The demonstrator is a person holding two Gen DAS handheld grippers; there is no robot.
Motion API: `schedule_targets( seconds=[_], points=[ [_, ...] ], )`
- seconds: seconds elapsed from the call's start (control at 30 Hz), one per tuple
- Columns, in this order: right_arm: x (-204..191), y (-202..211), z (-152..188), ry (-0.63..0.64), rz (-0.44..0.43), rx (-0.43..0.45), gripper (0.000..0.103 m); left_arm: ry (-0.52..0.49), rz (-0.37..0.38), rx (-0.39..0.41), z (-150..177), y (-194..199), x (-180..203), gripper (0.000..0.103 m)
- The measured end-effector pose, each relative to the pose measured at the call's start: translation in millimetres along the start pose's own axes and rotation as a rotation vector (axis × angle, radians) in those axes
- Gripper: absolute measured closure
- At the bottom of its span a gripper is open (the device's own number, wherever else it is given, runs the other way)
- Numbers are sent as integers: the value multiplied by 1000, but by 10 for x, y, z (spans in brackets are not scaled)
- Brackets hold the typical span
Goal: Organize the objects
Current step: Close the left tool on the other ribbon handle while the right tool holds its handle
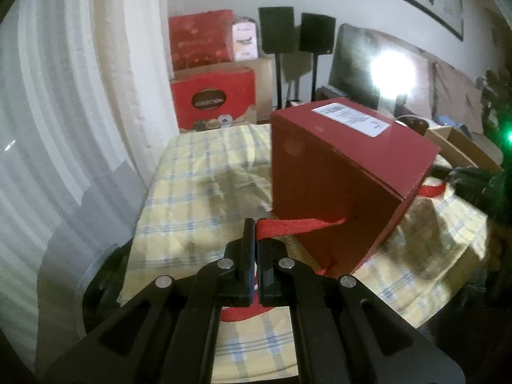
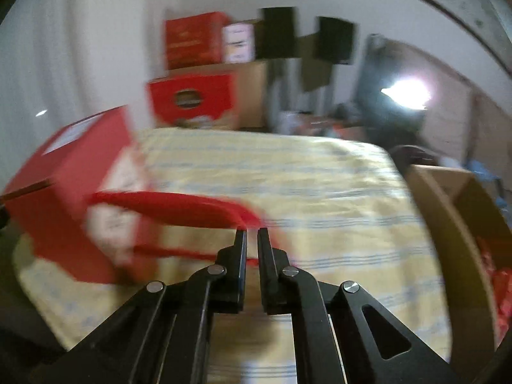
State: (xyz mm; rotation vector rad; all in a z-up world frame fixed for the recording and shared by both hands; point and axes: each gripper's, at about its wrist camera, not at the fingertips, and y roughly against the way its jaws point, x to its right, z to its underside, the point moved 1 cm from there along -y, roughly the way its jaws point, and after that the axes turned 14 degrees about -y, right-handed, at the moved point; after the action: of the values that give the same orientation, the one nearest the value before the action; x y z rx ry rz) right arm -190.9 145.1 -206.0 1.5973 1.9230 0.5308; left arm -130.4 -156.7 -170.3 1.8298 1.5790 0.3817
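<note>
A dark red cardboard box [image 1: 336, 166] with a white label on top sits tilted on the yellow plaid tablecloth [image 1: 198, 185]. A red ribbon handle [image 1: 297, 226] runs from its near side into my left gripper [image 1: 256, 228], which is shut on it. In the blurred right wrist view the same box [image 2: 64, 192] is at the left. Its other red ribbon handle [image 2: 172, 204] loops to my right gripper [image 2: 252, 233], whose fingers stand nearly together with a strip of ribbon between them.
Red gift boxes [image 1: 204, 38] are stacked against the far wall beside two black speakers [image 1: 276, 28] on stands. A pale curtain [image 1: 48, 112] hangs at the left. An open cardboard box [image 2: 448, 198] stands past the cloth's [image 2: 320, 192] right edge.
</note>
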Motion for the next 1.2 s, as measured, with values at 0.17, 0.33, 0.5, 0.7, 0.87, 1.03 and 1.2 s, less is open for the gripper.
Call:
schedule_targets(
  seconds=[0.17,0.33,0.5,0.7,0.87,1.03,1.2],
  points=[
    [492,116,-191,-93,127,63,98,8,-68,-11,83,11,-157,102],
    [917,422,-359,-161,210,139,98,17,-184,-50,175,-37,-349,102],
    [1162,678,-451,-217,154,155,98,80,-153,-52,226,13,-430,102],
    [914,616,-375,-179,-53,84,95,67,-150,-44,180,37,-361,102],
    [623,508,-209,-119,-186,13,76,81,-140,-43,163,56,-356,102],
    [464,456,-94,-87,-151,54,50,66,-164,-49,209,69,-360,102],
    [440,398,-66,-63,-126,44,50,81,-186,-86,318,5,-429,102]
  ],
)
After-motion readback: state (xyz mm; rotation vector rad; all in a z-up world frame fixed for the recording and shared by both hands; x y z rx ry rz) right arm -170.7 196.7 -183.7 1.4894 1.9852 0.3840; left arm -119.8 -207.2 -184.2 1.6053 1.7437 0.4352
